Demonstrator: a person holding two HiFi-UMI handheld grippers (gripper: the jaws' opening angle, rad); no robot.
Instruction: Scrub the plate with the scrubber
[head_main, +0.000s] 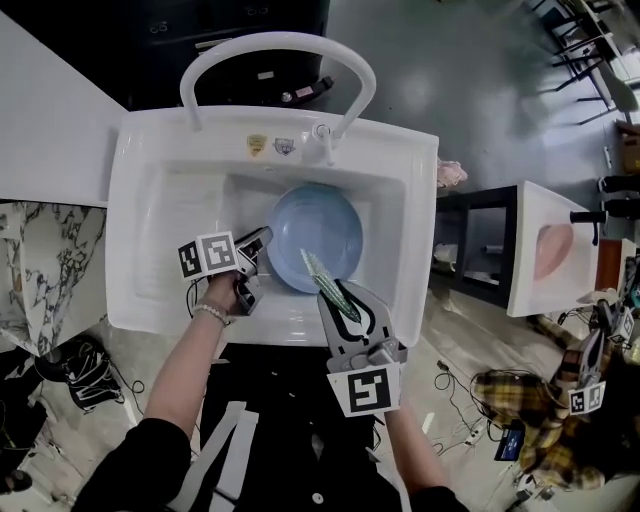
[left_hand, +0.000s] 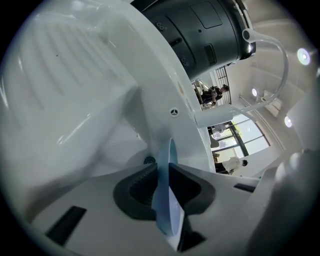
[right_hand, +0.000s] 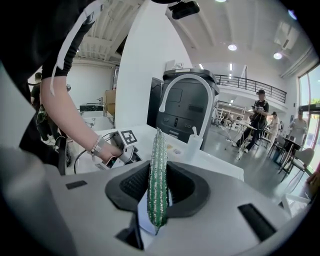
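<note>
head view shows the blue plate (head_main: 322, 232) in the white sink (head_main: 140, 200), its nine o'clock rim pinched by the left gripper (head_main: 262, 243), while the right gripper (head_main: 345, 300) clamps the green scrubber (head_main: 322, 275) over its five o'clock edge.

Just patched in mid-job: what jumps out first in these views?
First, the blue plate in the white sink, its left rim pinched by the left gripper. Next, the glittery green scrubber clamped in the right gripper, slanting over the plate's near edge. An arched white faucet spans the back.
</note>
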